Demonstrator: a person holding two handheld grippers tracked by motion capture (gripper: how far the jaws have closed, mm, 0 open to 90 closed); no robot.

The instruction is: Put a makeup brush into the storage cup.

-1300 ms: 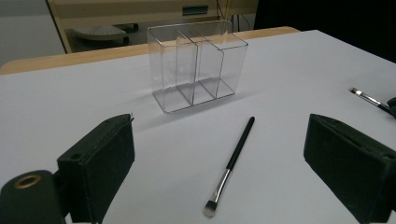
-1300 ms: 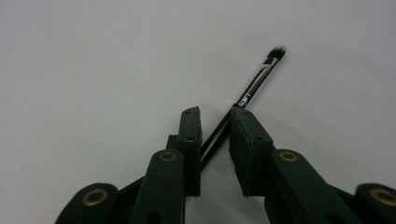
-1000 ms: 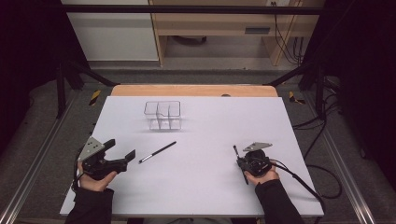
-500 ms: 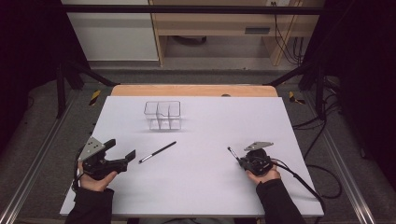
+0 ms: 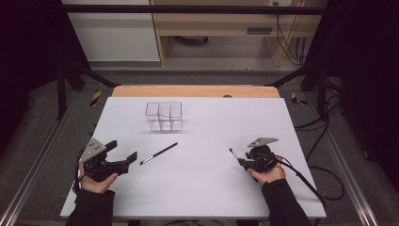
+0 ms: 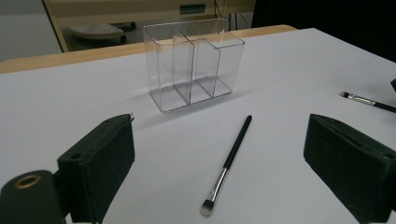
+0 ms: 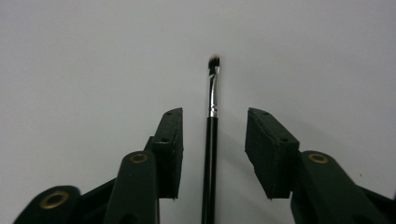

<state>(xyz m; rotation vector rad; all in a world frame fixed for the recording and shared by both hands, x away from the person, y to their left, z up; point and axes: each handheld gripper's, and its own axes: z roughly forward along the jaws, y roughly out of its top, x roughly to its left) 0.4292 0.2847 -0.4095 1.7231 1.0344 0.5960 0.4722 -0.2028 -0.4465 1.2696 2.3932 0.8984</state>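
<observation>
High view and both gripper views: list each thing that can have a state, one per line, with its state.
Clear organiser: upright, its compartments empty.
Left brush: lying flat on the table, untouched.
Right brush: lying between the jaws, not gripped.
Left gripper: open, holding nothing.
Right gripper: jaws have just been opening, pads clear of the brush.

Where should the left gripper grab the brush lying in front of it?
Grip the brush on its black handle, just behind the metal ferrule, coming straight down with the jaws across it. It lies flat and thin on the table, bristles toward the left gripper, whose jaws are open.
</observation>
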